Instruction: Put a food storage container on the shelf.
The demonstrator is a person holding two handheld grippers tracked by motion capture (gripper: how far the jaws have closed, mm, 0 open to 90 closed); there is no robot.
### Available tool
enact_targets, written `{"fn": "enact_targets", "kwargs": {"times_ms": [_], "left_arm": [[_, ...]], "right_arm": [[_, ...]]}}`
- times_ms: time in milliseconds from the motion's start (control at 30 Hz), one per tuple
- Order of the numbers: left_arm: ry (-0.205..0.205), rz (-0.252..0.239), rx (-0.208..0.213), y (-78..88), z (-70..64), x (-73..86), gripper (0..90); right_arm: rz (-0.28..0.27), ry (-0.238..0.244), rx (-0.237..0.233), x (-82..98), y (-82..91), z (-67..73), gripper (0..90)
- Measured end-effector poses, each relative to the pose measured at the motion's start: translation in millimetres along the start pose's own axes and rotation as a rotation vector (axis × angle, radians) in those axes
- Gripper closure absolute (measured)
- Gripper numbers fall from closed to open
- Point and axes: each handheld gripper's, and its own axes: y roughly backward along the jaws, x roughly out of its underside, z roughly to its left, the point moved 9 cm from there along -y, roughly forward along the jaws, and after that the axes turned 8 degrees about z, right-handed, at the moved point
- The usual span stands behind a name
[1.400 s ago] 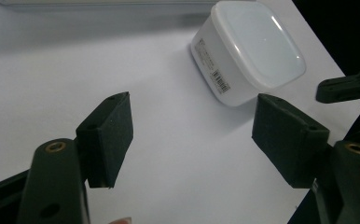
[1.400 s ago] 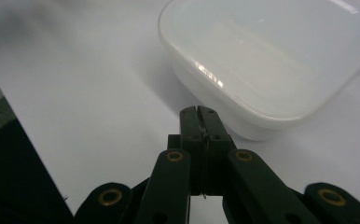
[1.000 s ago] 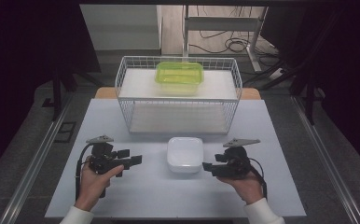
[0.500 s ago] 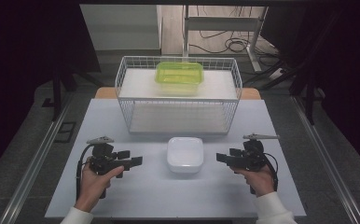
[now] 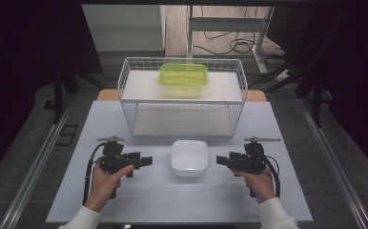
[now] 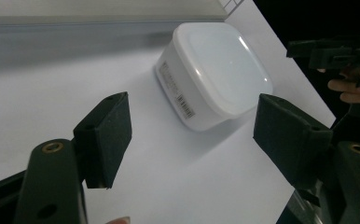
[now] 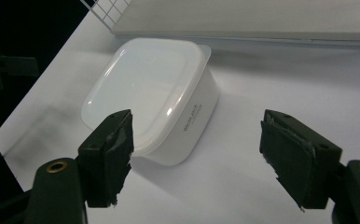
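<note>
The white lidded container [image 5: 189, 158] sits at lower centre of the high view on the table [image 5: 139, 200], lid on. The left gripper [image 5: 145, 160] and right gripper [image 5: 220, 160] flank it, clear of contact. Both sets of jaws stand apart, empty. The right gripper's jaws have just been opening.

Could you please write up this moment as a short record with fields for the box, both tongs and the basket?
box: white lidded box, upright on the table, lid on, between the two tongs
left tongs: open, pointing at the box, apart from it
right tongs: open, pointing at the box, apart from it
basket: wire basket beyond the box
in basket: green tub at the back
</note>
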Motion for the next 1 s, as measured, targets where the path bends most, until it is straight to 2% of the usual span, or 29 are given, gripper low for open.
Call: {"fn": "enact_targets", "kwargs": {"times_ms": [267,367,467,633,700,800,933,1000], "left_arm": [[-0.009,0.023,0.023,-13.4,-2.7,-8.9,27.0],[-0.01,0.024,0.052,-19.4,-4.9,-11.7,26.9],[-0.001,0.033,0.057,-25.4,-5.9,-15.2,27.2],[0.048,0.045,0.075,-35.0,-5.4,-23.0,29.8],[0.067,0.058,0.075,-39.6,-4.6,-25.4,31.2],[0.108,0.083,0.098,-47.2,-3.0,-25.8,34.1],[0.132,0.11,0.109,-55.6,-0.6,-24.2,36.9],[0.137,0.12,0.13,-58.7,-1.8,-24.0,38.4]], "right_arm": [[-0.013,-0.014,-0.033,-6.8,-2.4,3.6,31.0],[-0.014,-0.013,-0.039,-7.7,-5.2,5.1,34.3],[0.001,-0.012,-0.047,-9.1,-10.8,7.5,36.1],[0.015,-0.034,-0.064,-15.6,-18.9,7.6,37.9],[0.024,-0.049,-0.066,-18.6,-21.8,6.6,38.5],[0.031,-0.058,-0.079,-19.9,-25.9,6.8,39.4],[0.053,-0.053,-0.095,-17.6,-35.7,7.5,41.5],[0.058,-0.061,-0.11,-18.2,-39.5,7.8,43.2]]}}
